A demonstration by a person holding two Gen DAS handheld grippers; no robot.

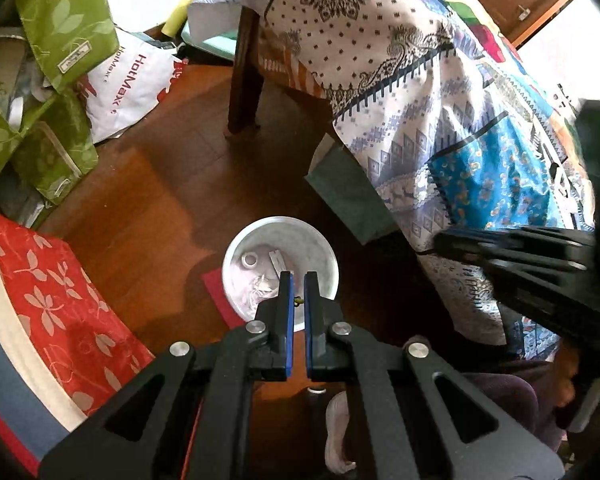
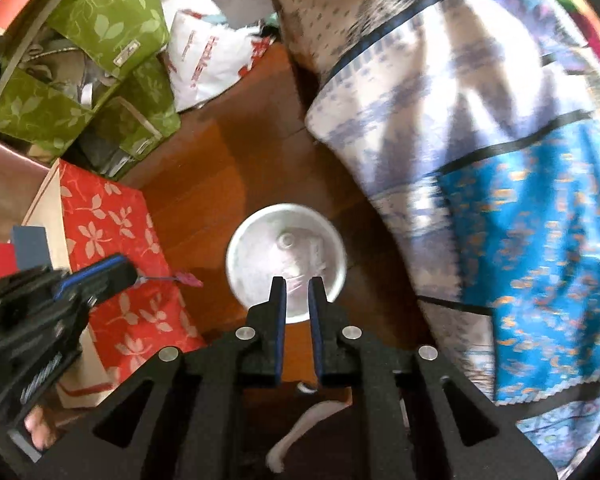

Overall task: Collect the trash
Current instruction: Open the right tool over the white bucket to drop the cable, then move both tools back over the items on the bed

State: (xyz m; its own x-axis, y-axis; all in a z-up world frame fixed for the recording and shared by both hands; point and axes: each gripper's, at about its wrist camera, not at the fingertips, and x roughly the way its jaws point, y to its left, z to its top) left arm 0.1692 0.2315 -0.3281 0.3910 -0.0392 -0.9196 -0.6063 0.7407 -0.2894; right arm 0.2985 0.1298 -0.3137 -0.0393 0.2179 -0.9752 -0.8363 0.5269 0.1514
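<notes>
A white round bin (image 1: 280,264) stands on the wooden floor with white scraps inside; it also shows in the right wrist view (image 2: 286,252). My left gripper (image 1: 298,280) hangs over the bin's near rim, jaws nearly closed on a small thin olive-coloured piece of trash (image 1: 299,301). From the right wrist view the left gripper (image 2: 100,276) shows at the left with a thin stem and pink bit (image 2: 188,279) sticking out of its fingers. My right gripper (image 2: 298,284) is above the bin, jaws slightly apart and empty. It appears in the left wrist view (image 1: 540,256) as a dark shape on the right.
A bed with a patterned quilt (image 1: 420,100) hangs on the right, its wooden leg (image 1: 246,80) behind the bin. Green fabric boxes (image 1: 48,60), a white HotMax bag (image 1: 128,88) and a red floral box (image 1: 60,300) crowd the left. A red mat (image 1: 220,296) lies under the bin.
</notes>
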